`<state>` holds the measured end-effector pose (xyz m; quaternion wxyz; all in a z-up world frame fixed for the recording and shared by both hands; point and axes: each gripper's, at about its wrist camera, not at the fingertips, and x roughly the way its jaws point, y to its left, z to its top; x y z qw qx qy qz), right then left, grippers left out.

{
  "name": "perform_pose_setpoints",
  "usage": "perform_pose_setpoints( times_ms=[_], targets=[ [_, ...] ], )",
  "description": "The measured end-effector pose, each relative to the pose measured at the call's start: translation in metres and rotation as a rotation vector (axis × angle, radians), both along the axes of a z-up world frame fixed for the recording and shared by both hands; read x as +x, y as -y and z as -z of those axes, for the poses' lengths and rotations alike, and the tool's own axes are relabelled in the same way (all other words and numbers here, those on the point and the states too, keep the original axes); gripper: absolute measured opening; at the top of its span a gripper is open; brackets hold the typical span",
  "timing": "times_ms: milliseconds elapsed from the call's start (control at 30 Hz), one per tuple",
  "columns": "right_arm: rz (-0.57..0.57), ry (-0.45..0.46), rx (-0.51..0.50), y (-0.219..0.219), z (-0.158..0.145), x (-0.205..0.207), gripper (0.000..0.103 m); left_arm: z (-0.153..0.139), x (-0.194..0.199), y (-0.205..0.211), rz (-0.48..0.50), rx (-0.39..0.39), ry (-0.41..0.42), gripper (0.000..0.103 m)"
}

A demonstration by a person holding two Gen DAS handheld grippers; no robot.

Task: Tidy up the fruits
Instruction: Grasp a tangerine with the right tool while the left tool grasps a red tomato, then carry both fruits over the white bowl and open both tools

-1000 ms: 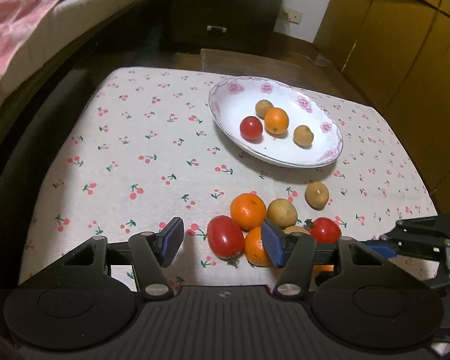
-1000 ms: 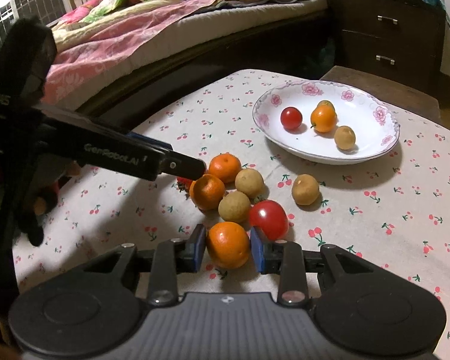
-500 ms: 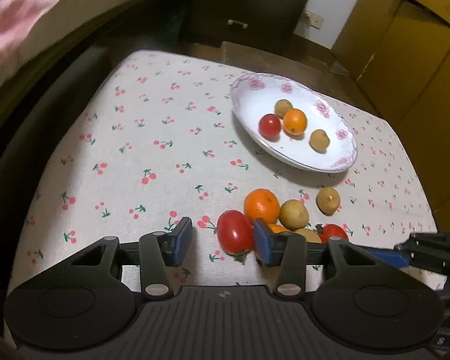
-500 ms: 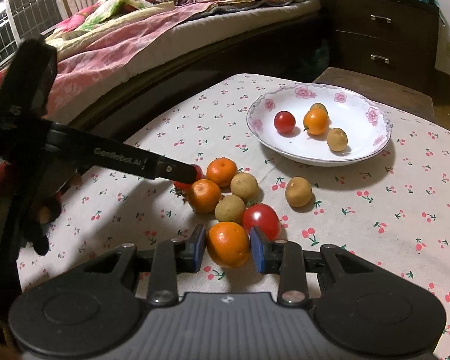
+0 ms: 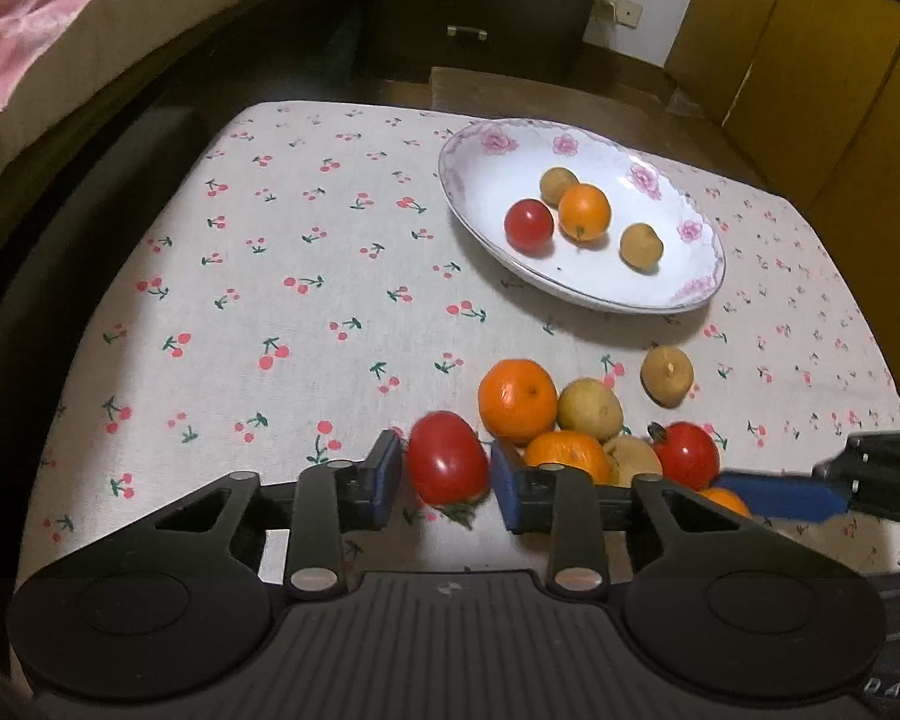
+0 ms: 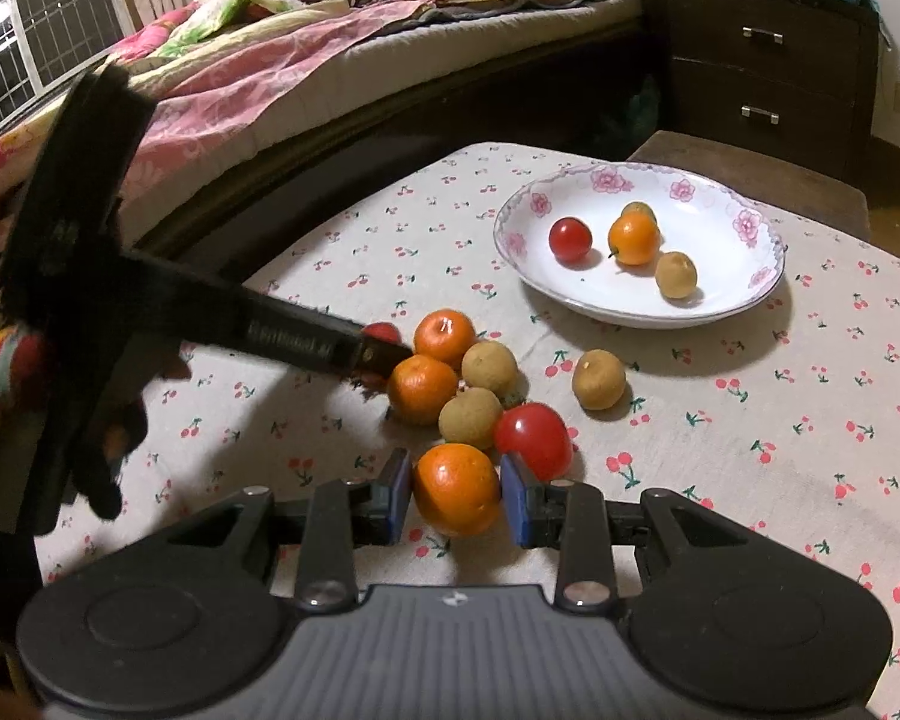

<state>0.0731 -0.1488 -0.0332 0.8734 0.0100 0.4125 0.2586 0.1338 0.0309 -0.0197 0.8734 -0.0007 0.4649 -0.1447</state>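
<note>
A white flowered plate (image 5: pixel 684 294) (image 6: pixel 744 300) holds a tomato, an orange and two brown fruits. A pile of oranges, brown fruits and tomatoes lies on the cherry-print cloth. My left gripper (image 5: pixel 447 480) has its blue pads on both sides of a red tomato (image 5: pixel 447 465) at the pile's left edge. My right gripper (image 6: pixel 456 495) has its pads against an orange (image 6: pixel 457 495) at the pile's near edge. The left gripper's finger (image 6: pixel 306 339) shows in the right wrist view, with its tomato (image 6: pixel 381 332) mostly hidden.
A lone brown fruit (image 5: pixel 666 375) (image 6: pixel 599 379) lies between pile and plate. A bed with pink bedding (image 6: pixel 258 72) runs along the table's left. A dark drawer unit (image 6: pixel 762 78) stands behind. Yellow cabinets (image 5: pixel 822 78) are on the right.
My left gripper moved right and closed in around the red tomato. My right gripper stays on the orange, and the view shifted slightly.
</note>
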Motion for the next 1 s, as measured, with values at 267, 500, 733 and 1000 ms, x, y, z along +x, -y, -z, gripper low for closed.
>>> perform_pose_setpoints(
  times_ms=[267,500,733,1000],
  targets=[
    [0.014,0.022,0.003,0.004,-0.007,-0.005,0.053,-0.011,-0.009,0.002,0.006,-0.016,0.02,0.036],
    [0.036,0.044,0.022,0.011,-0.018,-0.004,0.053,-0.028,-0.014,0.004,0.018,-0.065,0.053,0.036],
    [0.084,0.071,0.045,0.023,-0.029,0.004,0.053,-0.045,-0.01,0.016,0.054,-0.107,0.096,0.036],
    [0.154,0.126,0.041,0.042,-0.045,0.028,0.053,-0.063,0.01,0.035,0.089,-0.14,0.15,0.036]
  ],
)
